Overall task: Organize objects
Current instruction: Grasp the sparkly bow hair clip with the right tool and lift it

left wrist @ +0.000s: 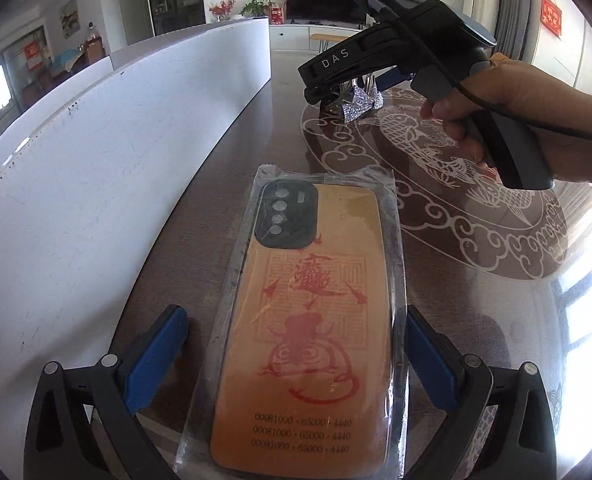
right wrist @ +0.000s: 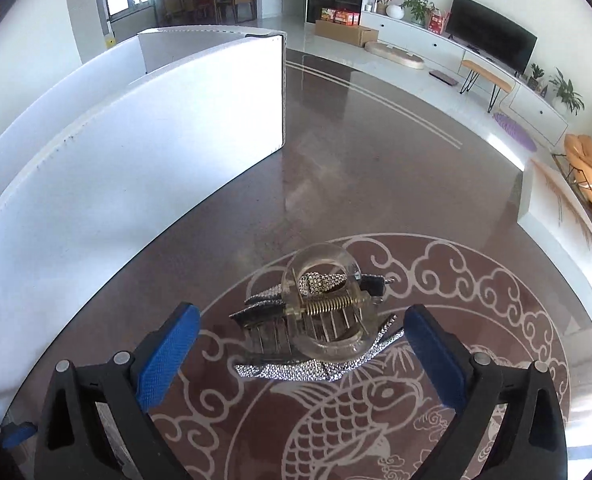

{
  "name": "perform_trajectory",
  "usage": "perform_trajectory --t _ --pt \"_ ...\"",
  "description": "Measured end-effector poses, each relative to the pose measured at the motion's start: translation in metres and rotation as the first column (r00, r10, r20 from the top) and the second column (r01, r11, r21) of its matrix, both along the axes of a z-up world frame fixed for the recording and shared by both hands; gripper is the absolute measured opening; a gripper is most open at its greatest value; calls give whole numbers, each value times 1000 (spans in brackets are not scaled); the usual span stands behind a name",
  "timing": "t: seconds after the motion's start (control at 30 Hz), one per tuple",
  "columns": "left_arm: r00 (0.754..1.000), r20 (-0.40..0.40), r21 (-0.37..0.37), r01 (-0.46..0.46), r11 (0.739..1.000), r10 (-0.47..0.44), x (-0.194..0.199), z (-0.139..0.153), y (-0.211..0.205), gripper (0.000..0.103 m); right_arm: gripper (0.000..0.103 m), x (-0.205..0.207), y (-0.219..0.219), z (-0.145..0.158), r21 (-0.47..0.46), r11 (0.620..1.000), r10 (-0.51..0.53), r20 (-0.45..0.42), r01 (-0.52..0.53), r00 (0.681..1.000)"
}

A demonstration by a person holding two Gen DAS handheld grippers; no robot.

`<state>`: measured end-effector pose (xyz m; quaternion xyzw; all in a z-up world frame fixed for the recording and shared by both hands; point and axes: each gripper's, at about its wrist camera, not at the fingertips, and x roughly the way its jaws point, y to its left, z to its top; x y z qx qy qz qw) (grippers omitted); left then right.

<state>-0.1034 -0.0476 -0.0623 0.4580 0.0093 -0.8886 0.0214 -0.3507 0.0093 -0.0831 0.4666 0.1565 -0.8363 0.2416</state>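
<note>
An orange phone case with red drawings, sealed in a clear plastic bag [left wrist: 308, 320], lies flat on the brown table. My left gripper [left wrist: 296, 320] stands open around its near half, the blue pads [left wrist: 156, 356] on either side and not pressing it. Farther off, a hand holds my right gripper [left wrist: 356, 92] over a hair clip [left wrist: 360, 104]. In the right wrist view the clip is a clear claw clip with a brass spring and a rhinestone bow [right wrist: 324, 312]. It rests on the table between the wide-open fingers of my right gripper [right wrist: 302, 312].
A tall white board [left wrist: 96, 160] curves along the left side of the table [right wrist: 136, 140]. A white box [right wrist: 564, 240] stands at the right edge. The tabletop carries a round koi and cloud pattern [right wrist: 336, 420]. Bare brown surface [right wrist: 356, 160] stretches beyond the clip.
</note>
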Motion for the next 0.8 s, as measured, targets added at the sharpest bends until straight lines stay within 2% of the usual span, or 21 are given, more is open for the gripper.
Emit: perform_trajectory --t 0.03,0.07,0.1,0.17,0.33,0.8 --pt "1000 0 0 0 1000 0 0 0 0 103 84 -2 1 1 -7 1000 0 -2 0 1000" --pt "1000 0 0 0 1000 0 0 0 0 103 75 -4 4 1 -21 1000 -6 9 6 1000" --pt "1000 0 0 0 1000 0 0 0 0 103 72 -5 8 2 -44 999 -16 18 16 1000" --pt "1000 -1 -2 -4 1000 4 0 0 0 103 53 -2 17 5 -66 997 -30 14 31 999" --pt "1000 -1 -2 -4 1000 4 1 1 0 103 47 17 44 10 -61 995 -85 -20 84 996" --pt "1000 -1 -2 -4 1000 4 1 1 0 103 46 119 154 9 -64 979 -200 -81 195 977"
